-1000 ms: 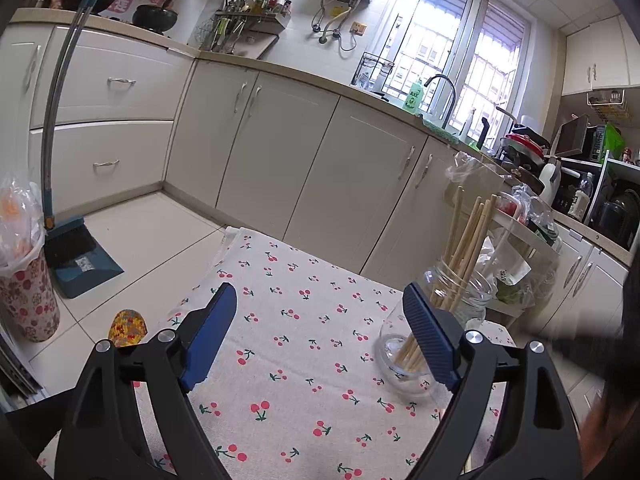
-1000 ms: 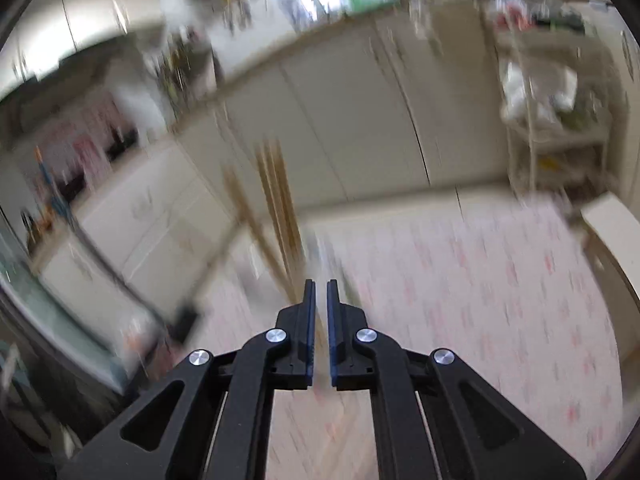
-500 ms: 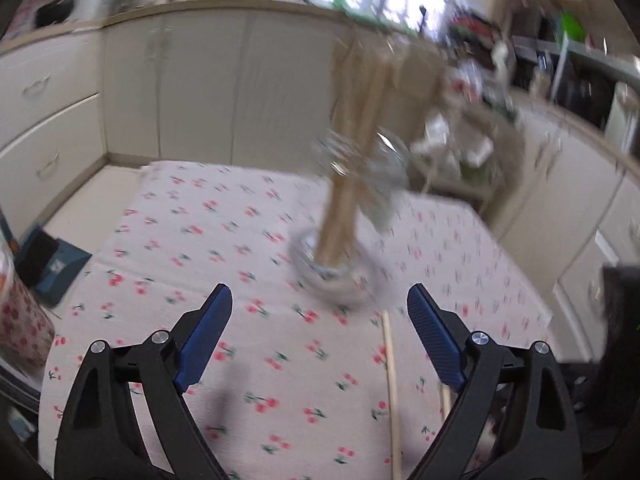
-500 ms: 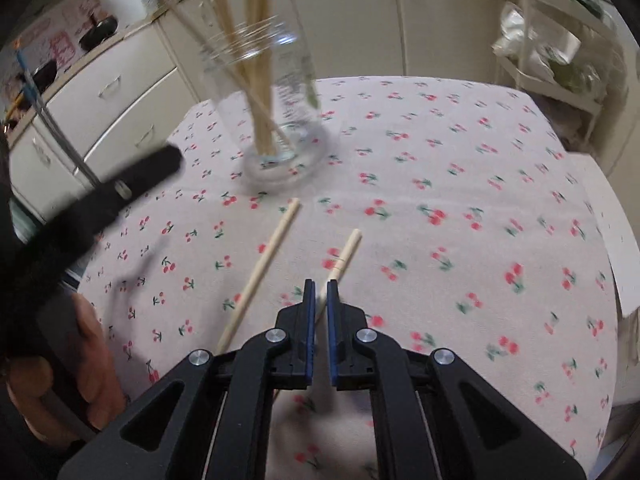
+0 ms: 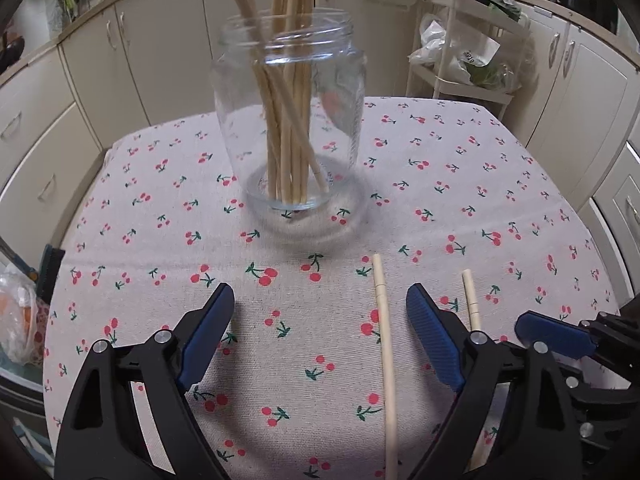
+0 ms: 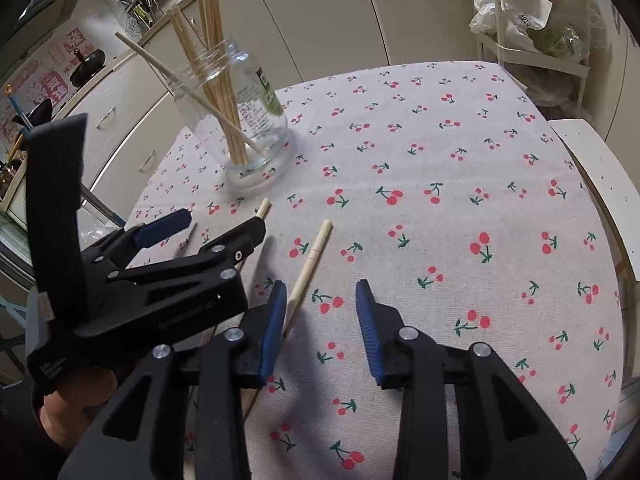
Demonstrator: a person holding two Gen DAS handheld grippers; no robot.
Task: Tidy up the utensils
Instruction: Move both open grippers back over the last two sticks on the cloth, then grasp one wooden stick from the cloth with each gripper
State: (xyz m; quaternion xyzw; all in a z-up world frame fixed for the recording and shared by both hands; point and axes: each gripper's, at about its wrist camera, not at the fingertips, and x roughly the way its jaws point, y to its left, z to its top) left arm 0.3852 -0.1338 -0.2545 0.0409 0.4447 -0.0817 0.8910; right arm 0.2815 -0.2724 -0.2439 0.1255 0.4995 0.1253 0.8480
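Both tongs apart, empty | chopsticks flat, tips toward jar

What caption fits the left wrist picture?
Open left gripper hovers over a loose chopstick on the cherry tablecloth, facing a chopstick-filled glass jar.

One glass jar holding a bunch of chopsticks, count unclear; two loose chopsticks on the cloth; two grippers.
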